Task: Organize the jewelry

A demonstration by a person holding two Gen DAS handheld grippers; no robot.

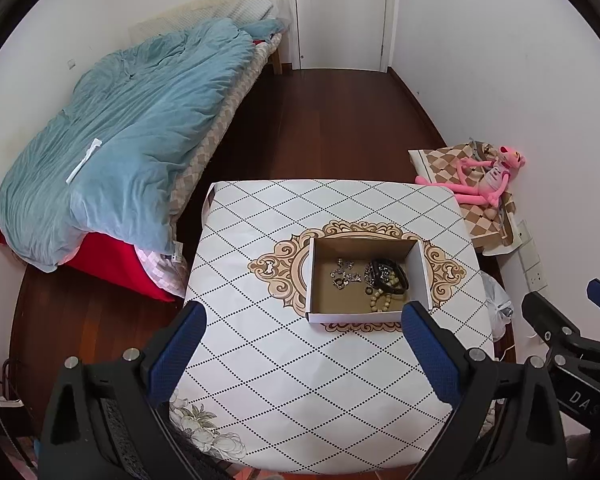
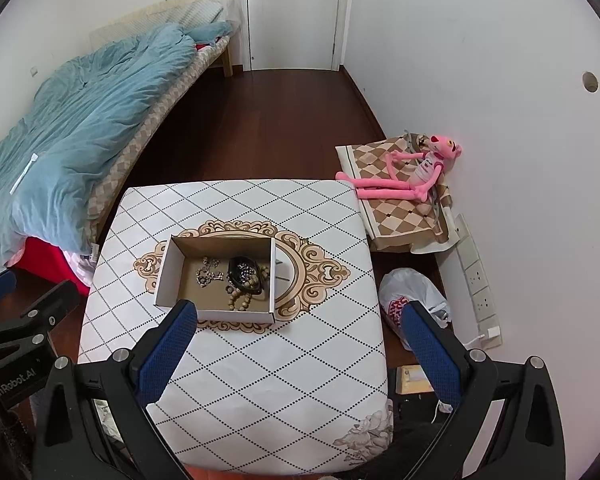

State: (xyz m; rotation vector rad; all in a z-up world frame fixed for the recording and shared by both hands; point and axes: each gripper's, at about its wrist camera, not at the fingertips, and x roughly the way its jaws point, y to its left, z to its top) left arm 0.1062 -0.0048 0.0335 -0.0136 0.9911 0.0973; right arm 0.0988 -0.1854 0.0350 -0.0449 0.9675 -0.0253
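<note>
A: Where is the jewelry?

B: All of it lies in the open cardboard box [image 1: 366,280] at the middle of the table [image 1: 300,380], on the ornate medallion of the cloth. Silver pieces [image 1: 342,274] lie left of centre, a black bracelet [image 1: 390,276] sits toward 3 o'clock, and a string of pale beads [image 1: 380,300] trails to the near wall at 5 o'clock.

A: And the left gripper [image 1: 304,344]?

B: Spread wide with nothing between its blue pads, held above the near part of the table; the box shows at 12 o'clock between them.

A: The right gripper [image 2: 304,344]?

B: Just as wide apart and holding nothing. From its view the box [image 2: 220,276] lies toward 11 o'clock, with a plastic bag [image 2: 414,292] on the floor at 2 o'clock.
</note>
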